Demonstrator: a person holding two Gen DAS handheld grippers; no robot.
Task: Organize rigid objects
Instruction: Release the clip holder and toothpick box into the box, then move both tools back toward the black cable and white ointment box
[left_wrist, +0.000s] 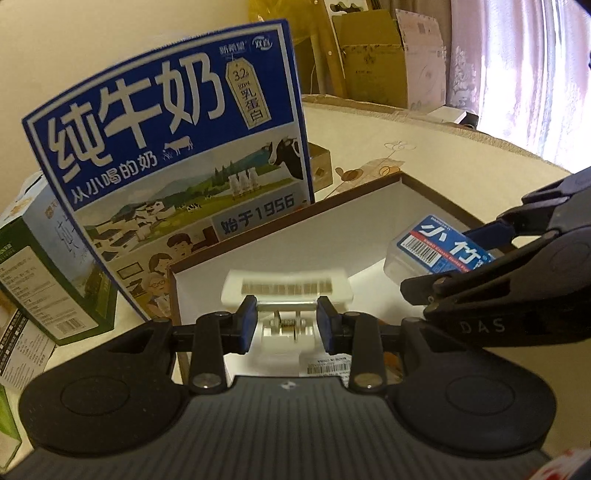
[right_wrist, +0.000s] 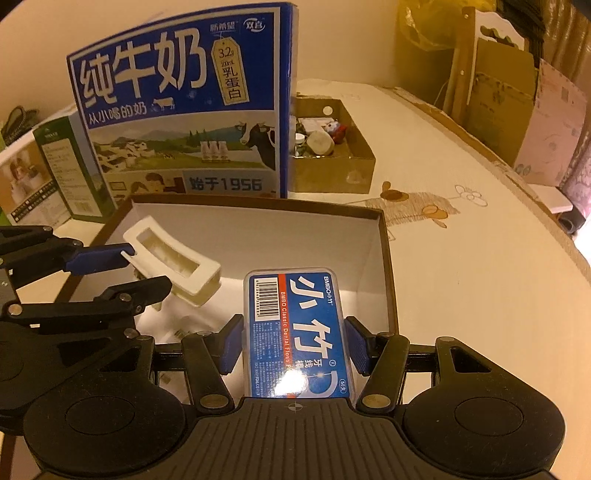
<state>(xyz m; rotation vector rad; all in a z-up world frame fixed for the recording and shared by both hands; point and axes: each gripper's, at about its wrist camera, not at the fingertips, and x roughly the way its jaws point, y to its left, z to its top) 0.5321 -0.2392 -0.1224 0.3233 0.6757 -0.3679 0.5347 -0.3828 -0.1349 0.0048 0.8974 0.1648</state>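
Upright blue milk carton, green box beside.

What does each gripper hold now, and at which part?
Left gripper: white clip, at its hinged end. Right gripper: dental floss box, by its long sides.

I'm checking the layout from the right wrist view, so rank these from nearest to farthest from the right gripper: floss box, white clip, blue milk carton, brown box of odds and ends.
1. floss box: between the right gripper jaws, over the tray.
2. white clip: left, held by the left gripper.
3. blue milk carton: upright behind the tray.
4. brown box of odds and ends: behind and right of the carton.
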